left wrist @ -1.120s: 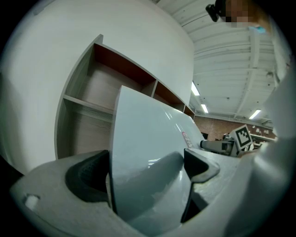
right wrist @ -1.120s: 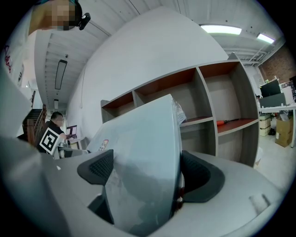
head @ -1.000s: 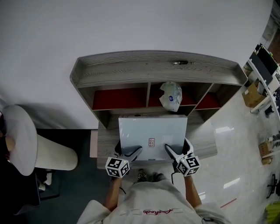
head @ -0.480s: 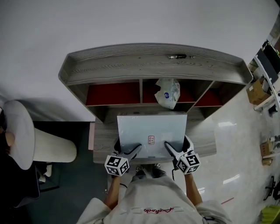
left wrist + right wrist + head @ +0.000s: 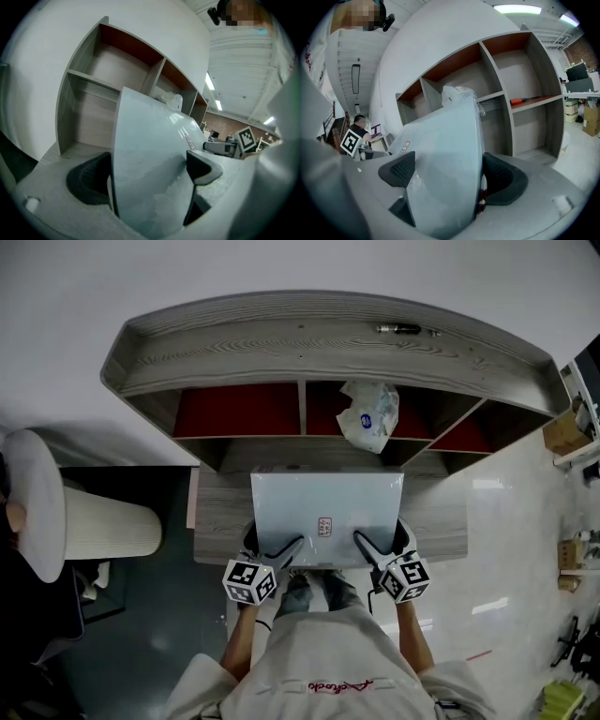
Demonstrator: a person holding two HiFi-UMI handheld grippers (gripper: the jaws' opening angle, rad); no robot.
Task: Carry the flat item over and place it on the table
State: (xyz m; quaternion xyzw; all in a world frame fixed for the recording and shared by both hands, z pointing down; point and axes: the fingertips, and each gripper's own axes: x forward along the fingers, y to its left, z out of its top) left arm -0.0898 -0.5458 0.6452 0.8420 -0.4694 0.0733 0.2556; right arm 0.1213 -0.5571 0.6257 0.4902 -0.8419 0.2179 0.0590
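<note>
Jaws of the left gripper and right gripper are closed on the near edge of the flat pale-grey item, which is held over the desk's front edge, long axis crosswise, extending forward from both equally.

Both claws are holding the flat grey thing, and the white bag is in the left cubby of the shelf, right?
Not quite. The white bag sits in the middle cubby, not the left one; the head view shows it. The left claw and right claw do hold the flat grey thing.
</note>
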